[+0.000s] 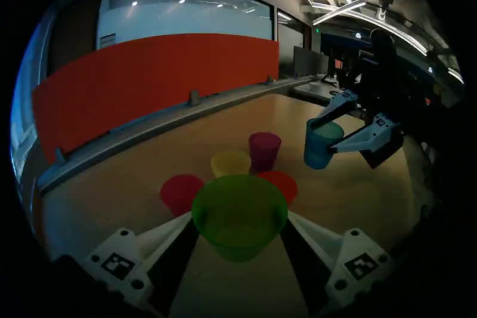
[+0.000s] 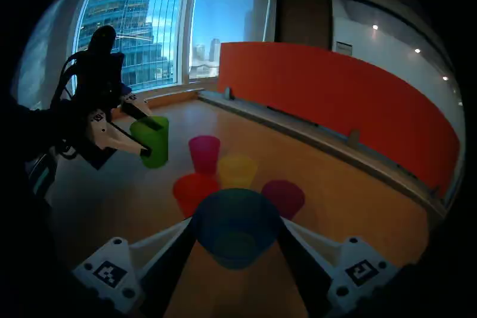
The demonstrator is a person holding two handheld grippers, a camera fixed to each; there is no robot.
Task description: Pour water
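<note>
Green cup (image 1: 238, 231) pinched in the left gripper (image 1: 239, 213), blue cup (image 2: 235, 234) pinched in the right gripper (image 2: 235, 219), both upright over the table.

Wooden table (image 1: 358, 204) carries four loose cups bunched between the two held ones: a pink-red cup (image 1: 180, 193), an orange-red cup (image 1: 280, 185), a yellow cup (image 1: 231, 164) and a magenta cup (image 1: 265, 150). Each gripper's fingers press on the sides of its own cup, and the held cups sit well apart. Whether either holds water cannot be told. The likely risks are these: tilting before the rims come close would send water onto the table. A hard squeeze could buckle a thin wall, or the cup could slip while tipped. A low sweep across the middle could knock the cluster over.
</note>
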